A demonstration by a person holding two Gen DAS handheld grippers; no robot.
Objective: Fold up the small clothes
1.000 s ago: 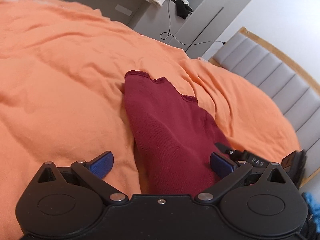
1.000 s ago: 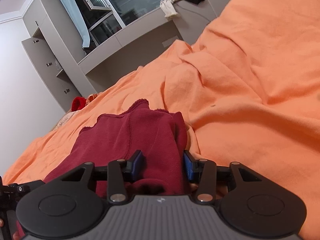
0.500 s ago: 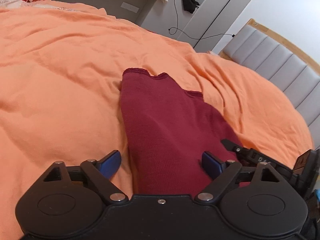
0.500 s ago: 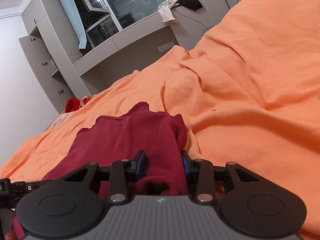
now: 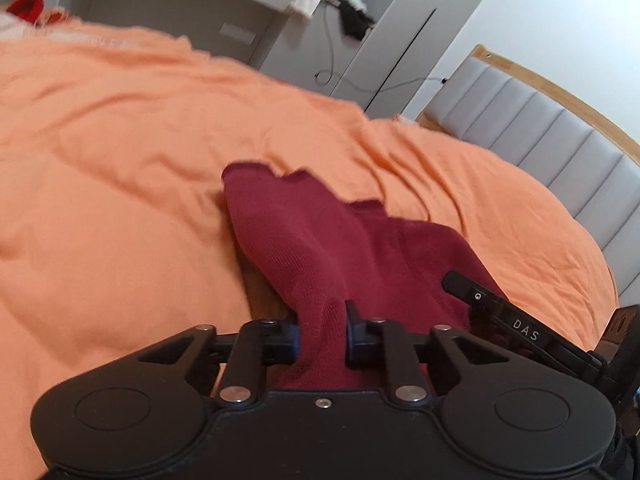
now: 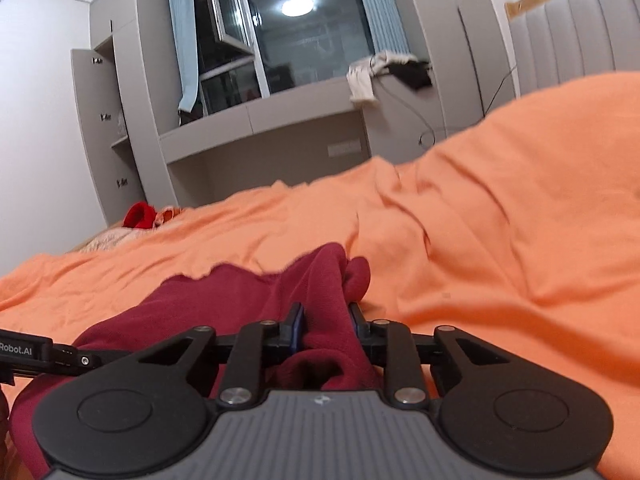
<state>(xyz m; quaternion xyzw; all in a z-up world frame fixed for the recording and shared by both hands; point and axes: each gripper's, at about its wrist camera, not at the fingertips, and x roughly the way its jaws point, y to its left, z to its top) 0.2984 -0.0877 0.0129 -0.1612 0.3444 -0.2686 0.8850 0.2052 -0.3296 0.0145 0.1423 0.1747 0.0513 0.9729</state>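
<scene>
One orange bedspread (image 5: 120, 160) fills most of what we see ahead of both sets of jaws, rumpled into soft ridges. One grey padded headboard (image 5: 560, 136) stands beyond it, off to the right of our left jaws. One dark red knit garment (image 5: 320, 240) lies on the spread, running from between our jaws out ahead of them, its scalloped edge farthest away. Two grippers hold it: our left gripper (image 5: 320, 336) has its jaws drawn nearly together, pinching a bunched fold of the garment, and our right gripper (image 6: 326, 328) has its jaws likewise narrowed on another gathered fold of the same cloth (image 6: 240, 300). One small bright red item (image 6: 138, 216) sits far ahead, left of our right jaws; we cannot tell what it is.
</scene>
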